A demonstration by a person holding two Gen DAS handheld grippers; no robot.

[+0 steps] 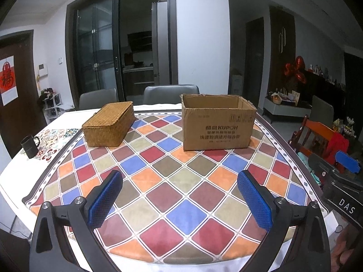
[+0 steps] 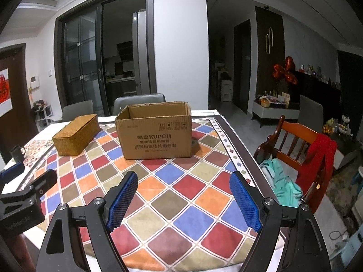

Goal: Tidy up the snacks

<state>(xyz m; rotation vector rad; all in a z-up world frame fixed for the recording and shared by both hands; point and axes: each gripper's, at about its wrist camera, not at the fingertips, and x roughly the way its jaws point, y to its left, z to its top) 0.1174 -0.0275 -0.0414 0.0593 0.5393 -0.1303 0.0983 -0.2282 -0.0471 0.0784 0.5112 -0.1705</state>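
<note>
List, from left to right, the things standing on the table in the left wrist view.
Dark mug → woven lidded basket → open cardboard box.

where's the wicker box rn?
In both wrist views the closed wicker box sits on the checkered tablecloth toward the table's far left, left of and apart from the open cardboard box; a dark mug stands further left.
</note>
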